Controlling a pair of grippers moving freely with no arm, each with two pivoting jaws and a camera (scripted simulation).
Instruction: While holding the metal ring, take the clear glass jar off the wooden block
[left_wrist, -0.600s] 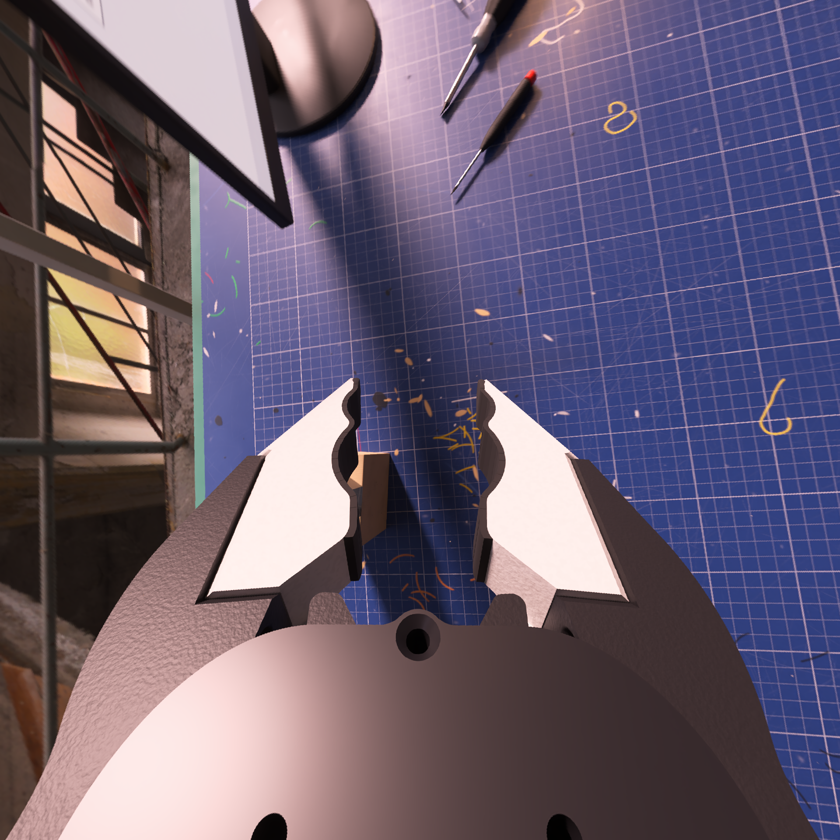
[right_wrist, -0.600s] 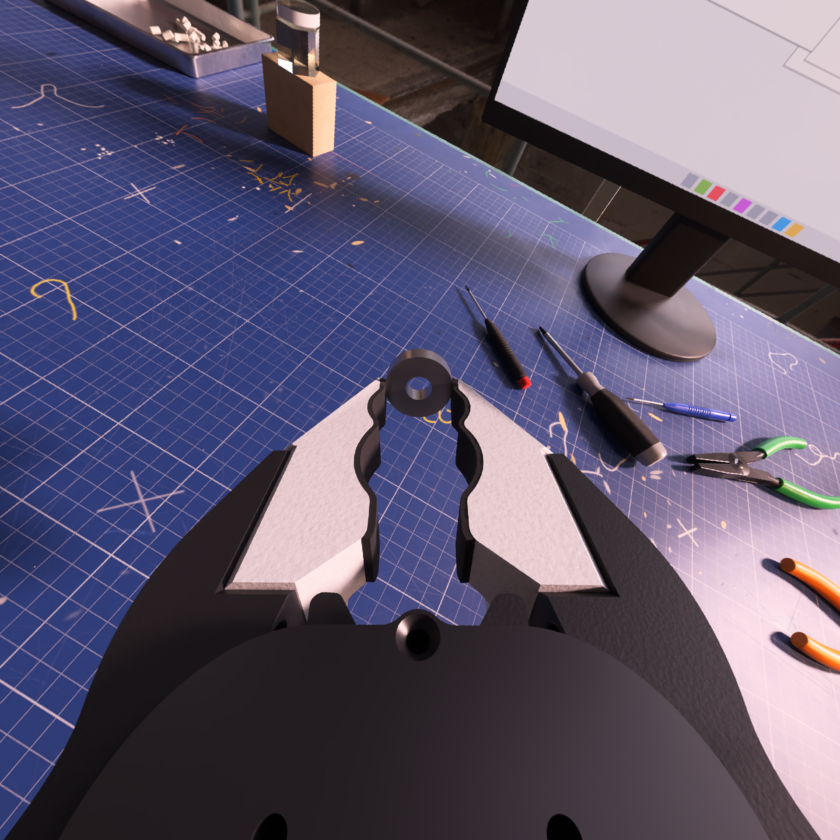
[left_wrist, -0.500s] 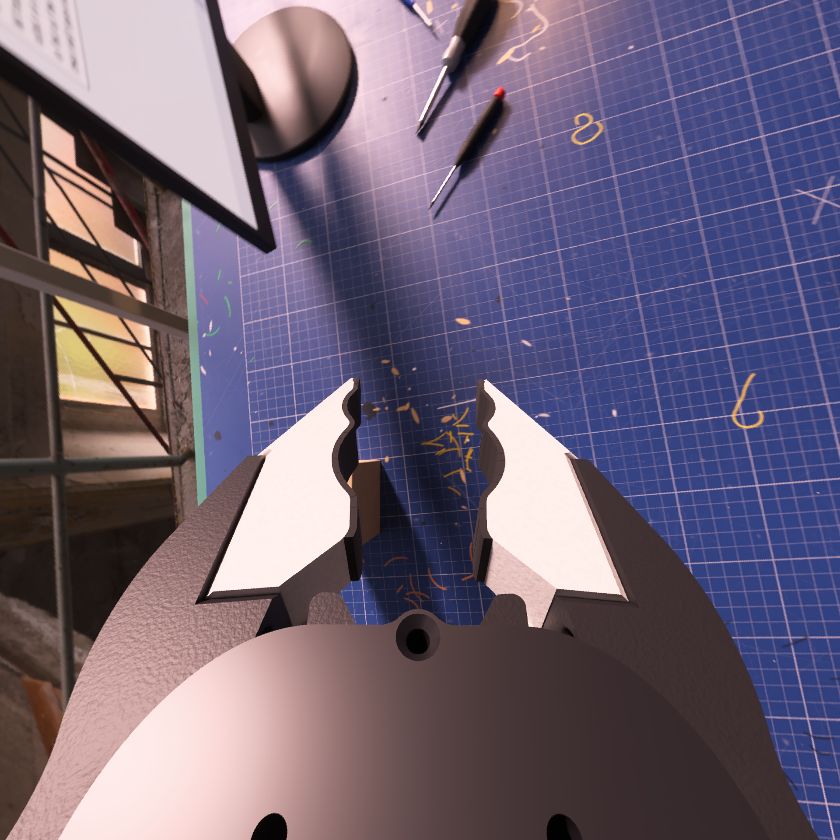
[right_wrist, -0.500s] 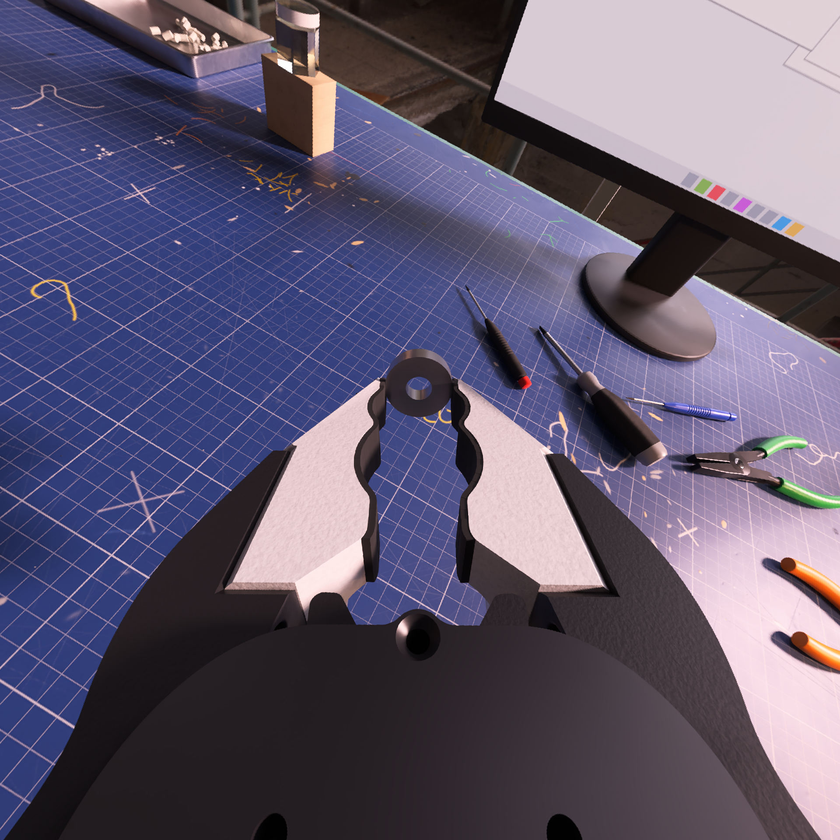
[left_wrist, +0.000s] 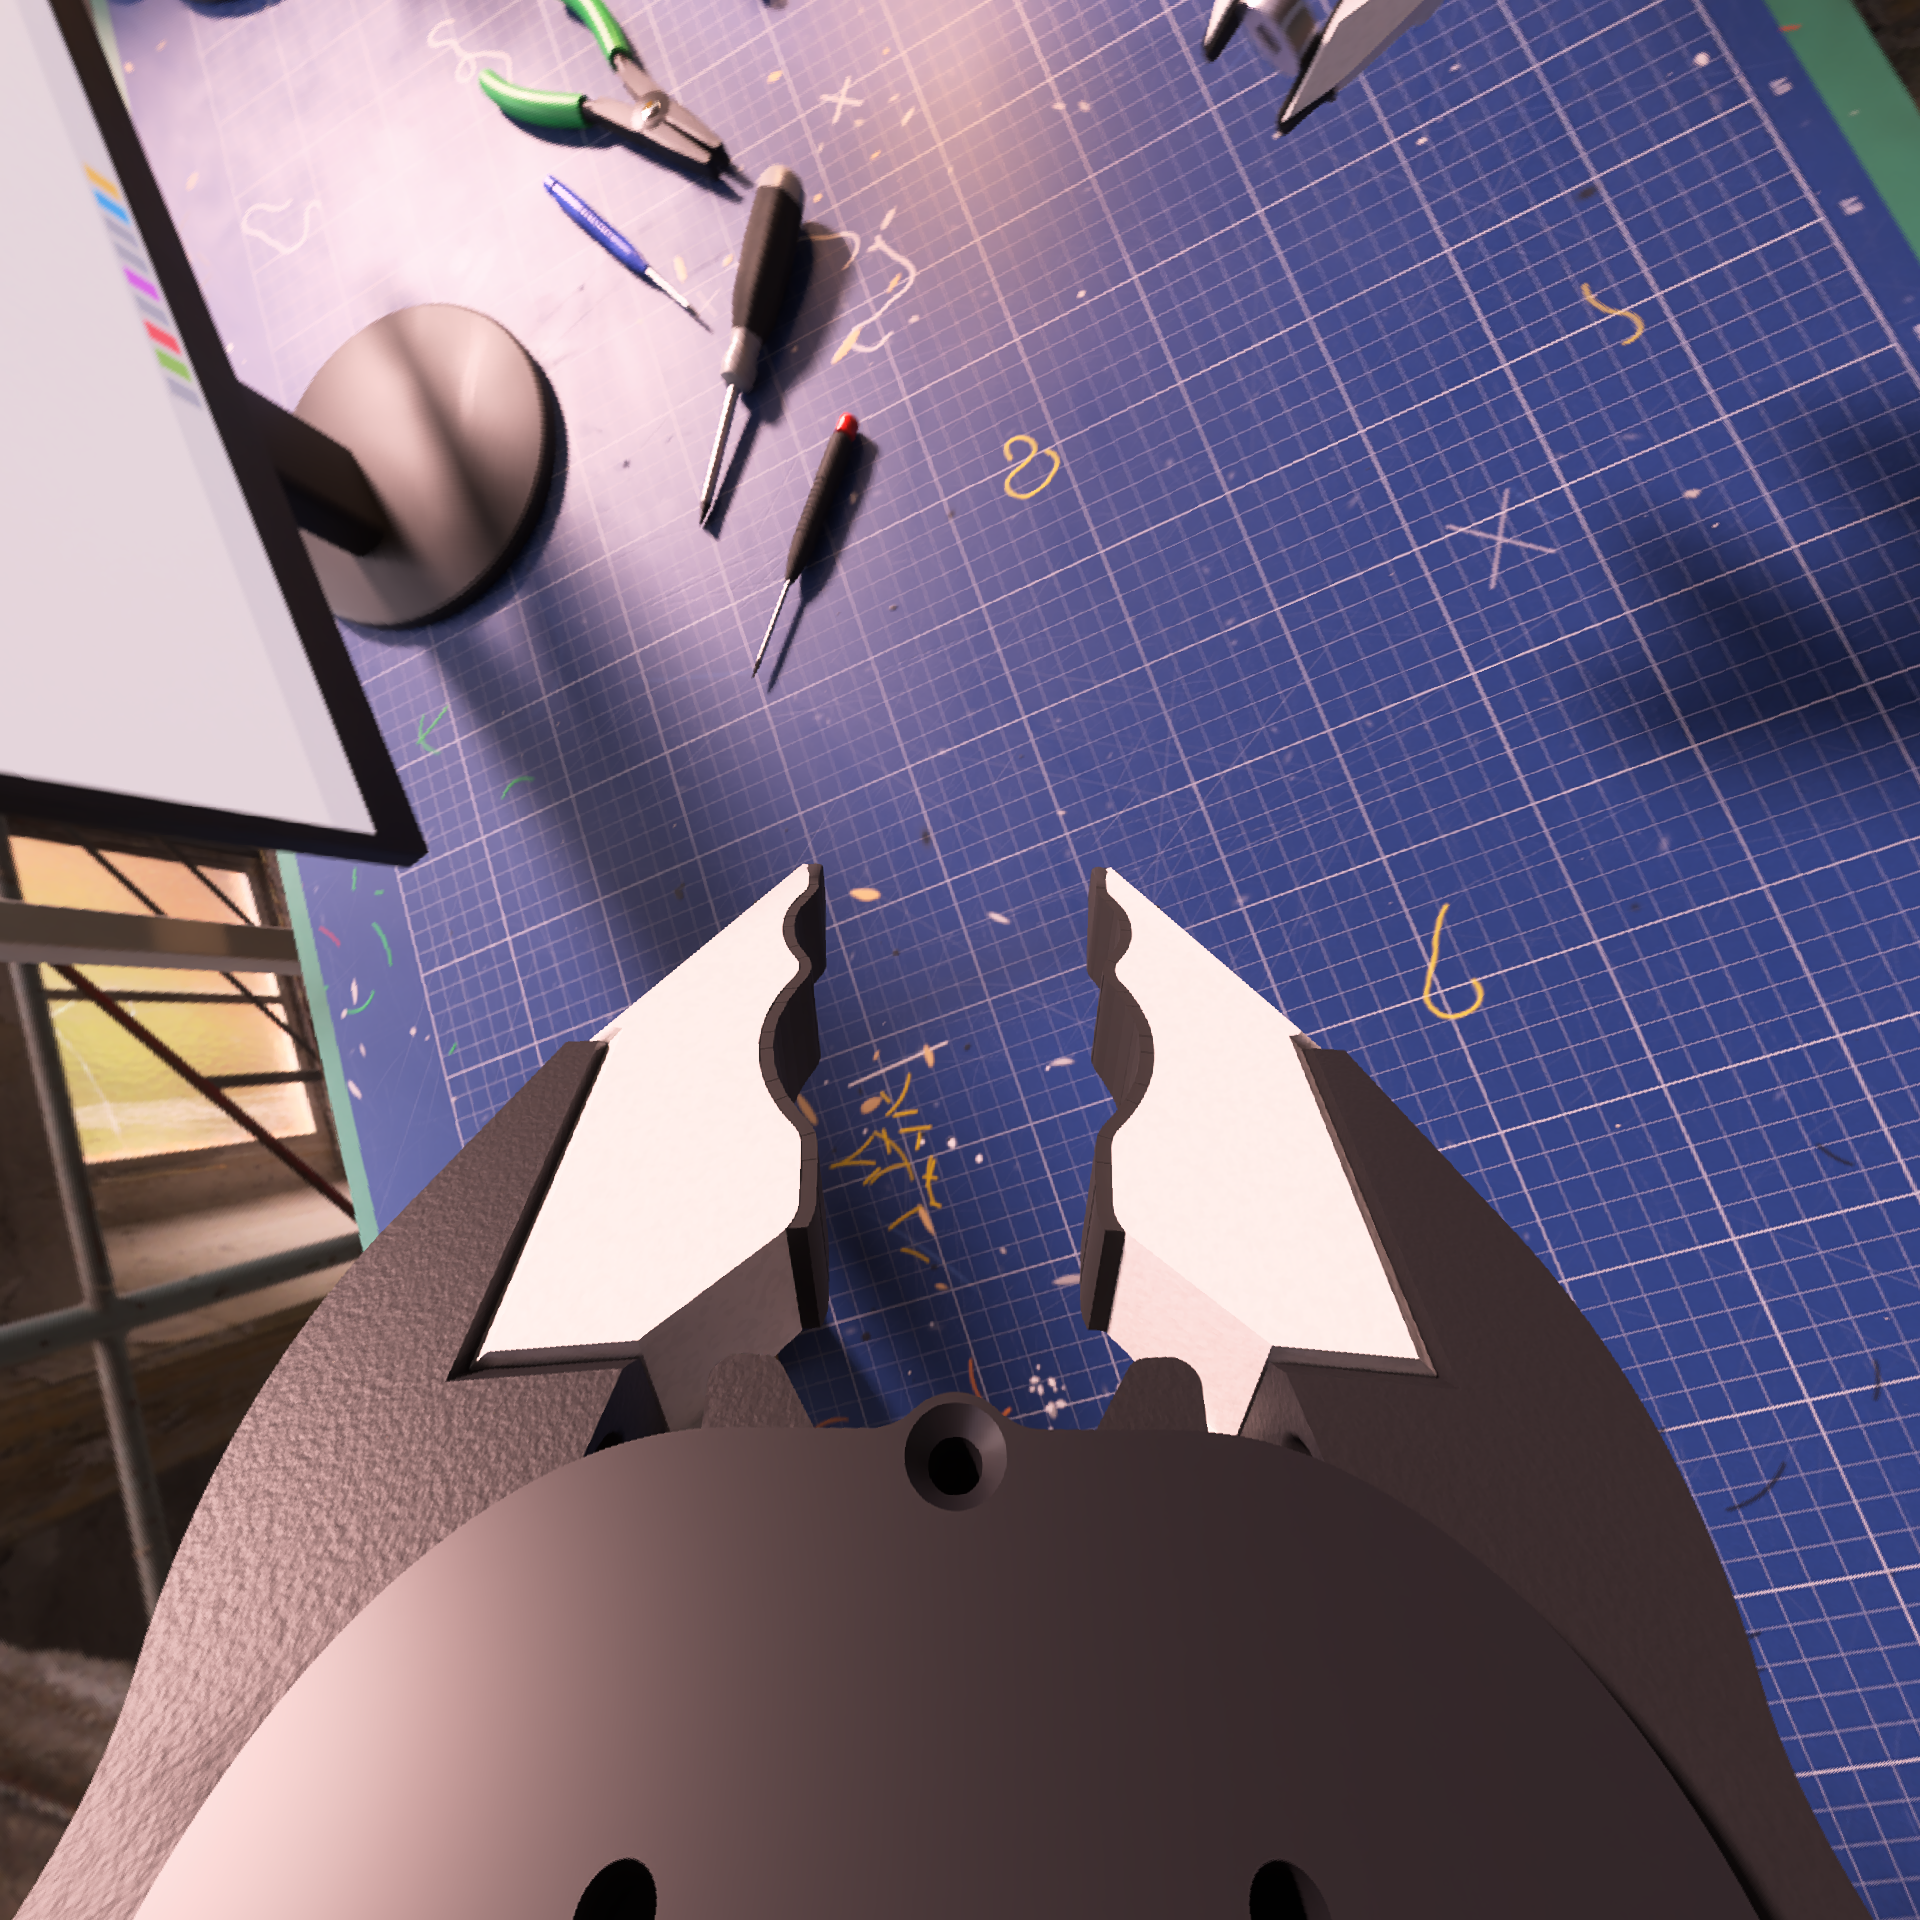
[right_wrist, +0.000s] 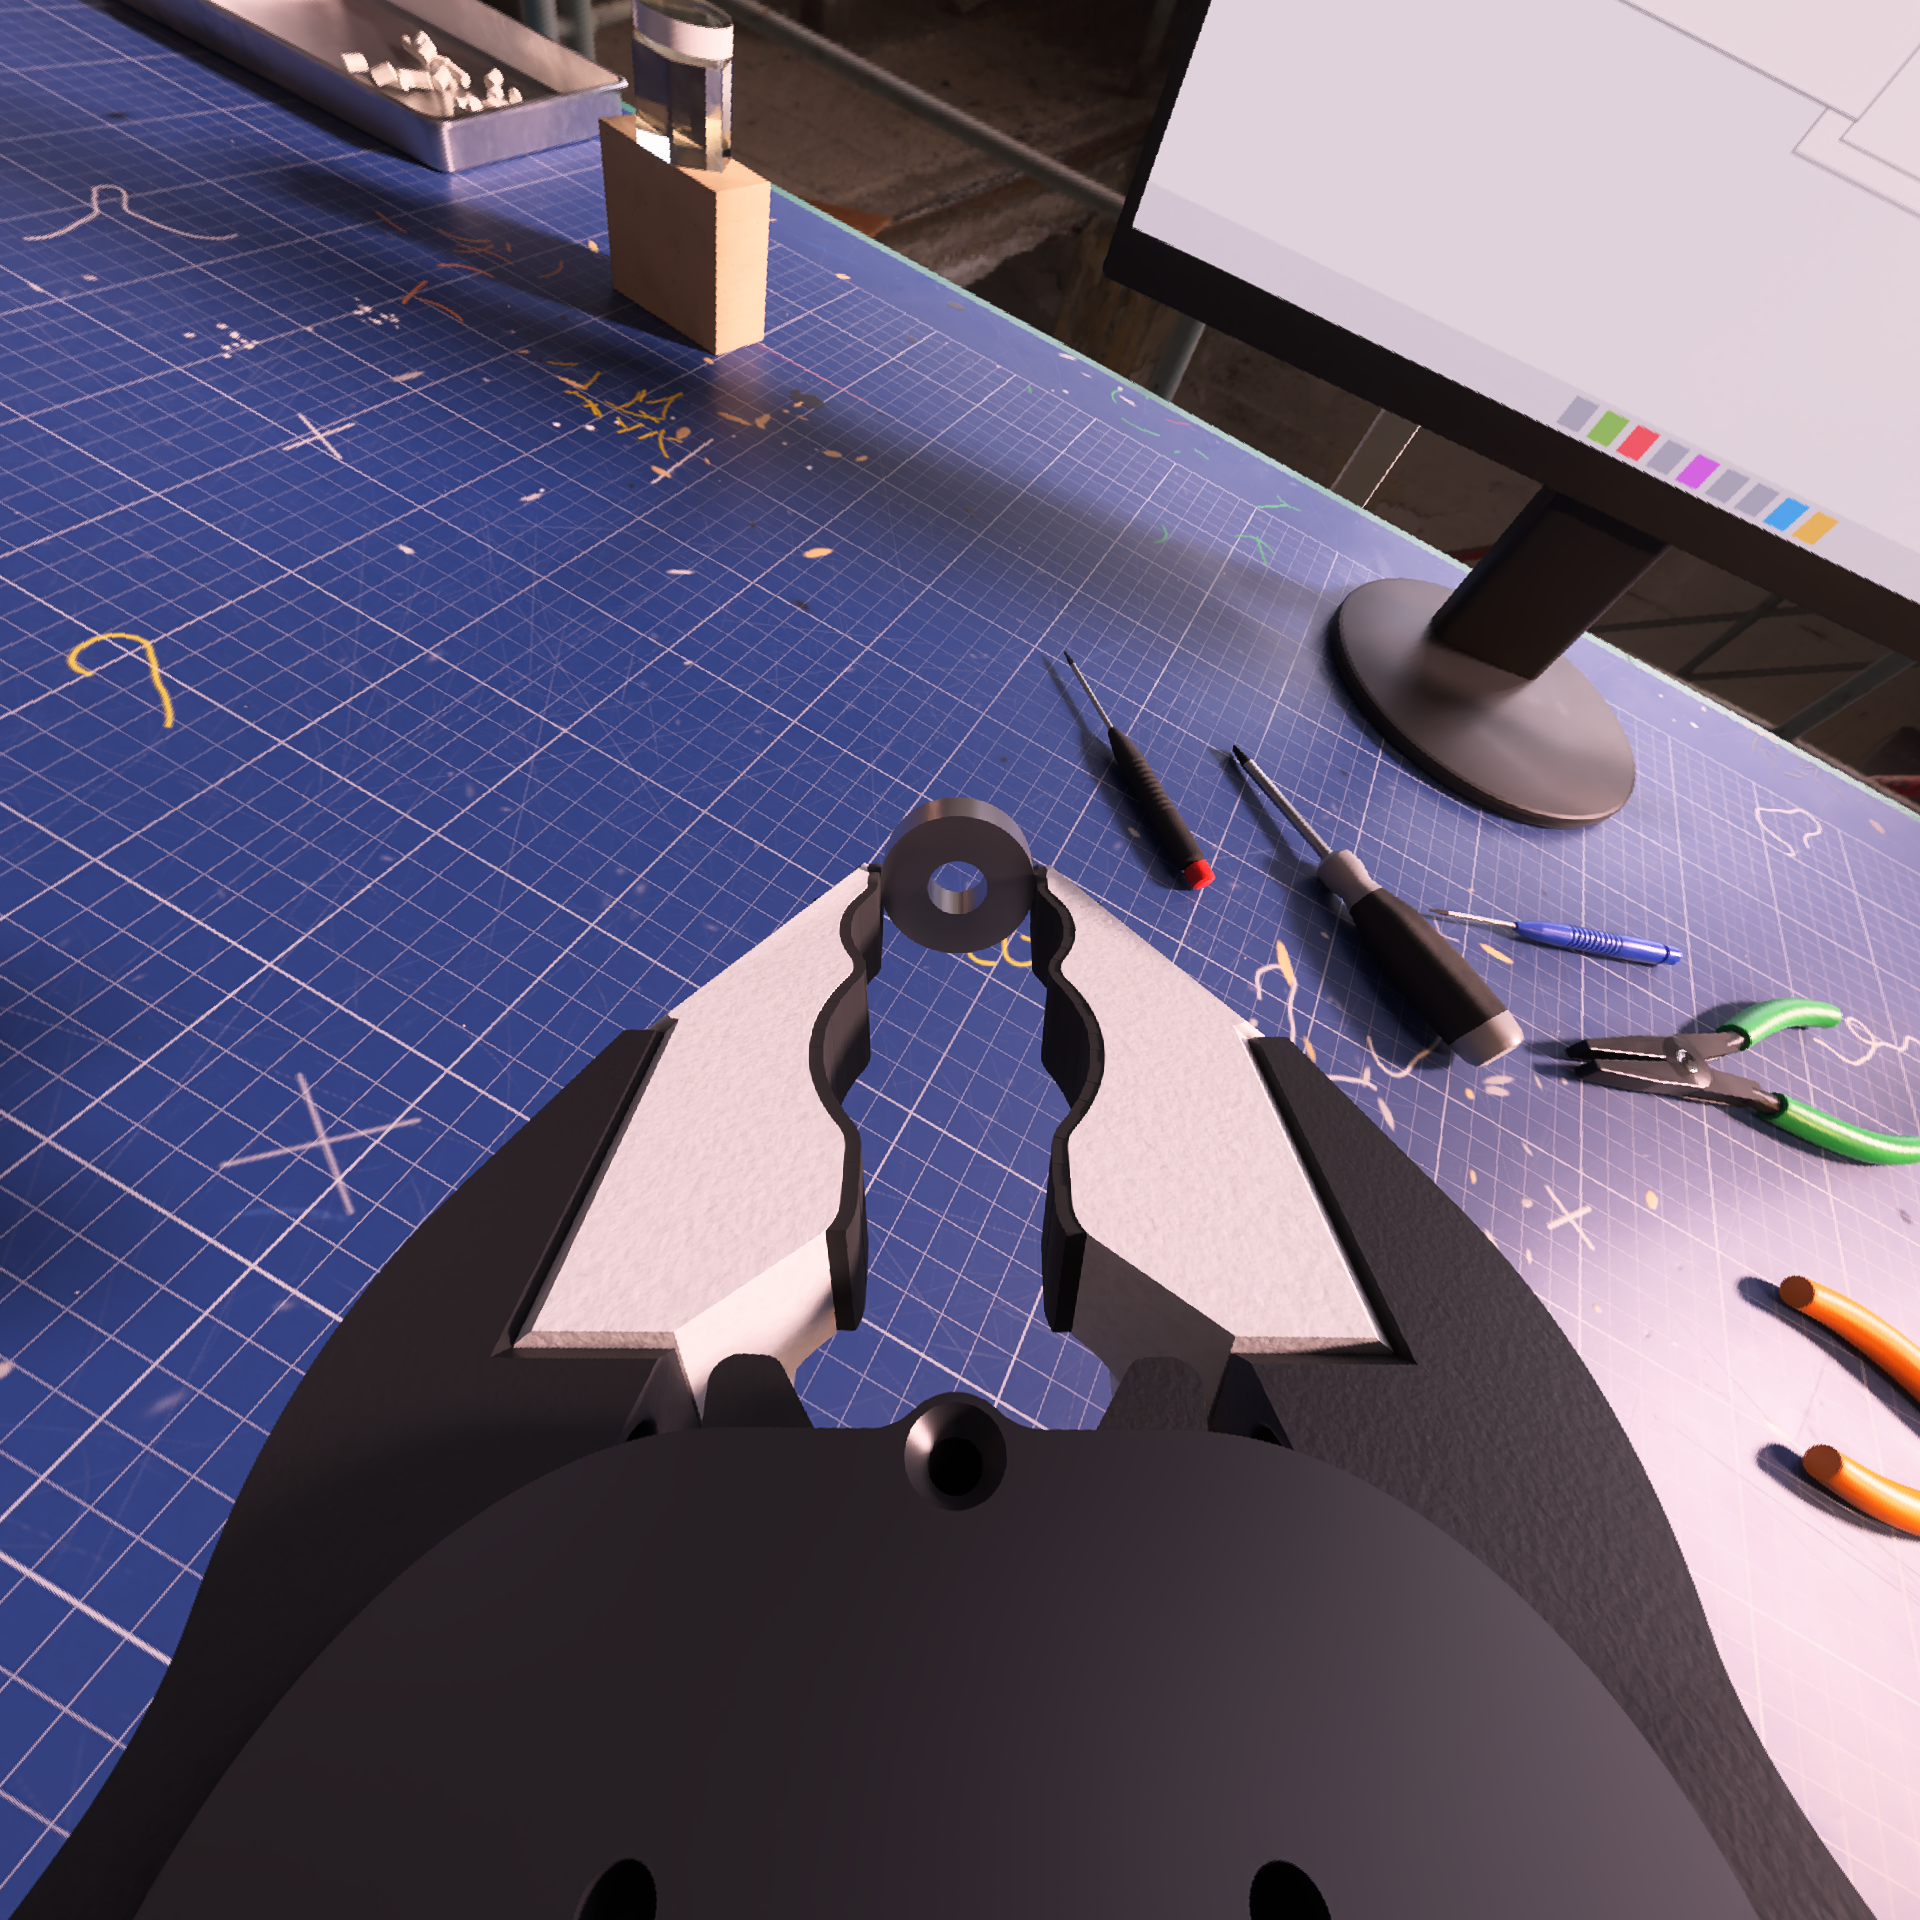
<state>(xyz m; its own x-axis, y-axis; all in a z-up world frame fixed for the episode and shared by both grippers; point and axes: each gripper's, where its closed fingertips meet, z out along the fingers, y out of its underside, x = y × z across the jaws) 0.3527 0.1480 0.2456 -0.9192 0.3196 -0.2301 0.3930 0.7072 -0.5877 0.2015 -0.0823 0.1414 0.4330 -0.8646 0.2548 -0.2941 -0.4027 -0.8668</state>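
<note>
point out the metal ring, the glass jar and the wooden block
metal ring (right_wrist: 956, 878), right wrist view, on its flat face beside the hole
clear glass jar (right_wrist: 683, 88), right wrist view, on its glass wall
wooden block (right_wrist: 665, 249), right wrist view, on its shaded front face

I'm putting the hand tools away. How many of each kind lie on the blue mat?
Screwdrivers: 3 (red-tipped, black-handled, blue)
Pliers: 1
Total: 4
</note>
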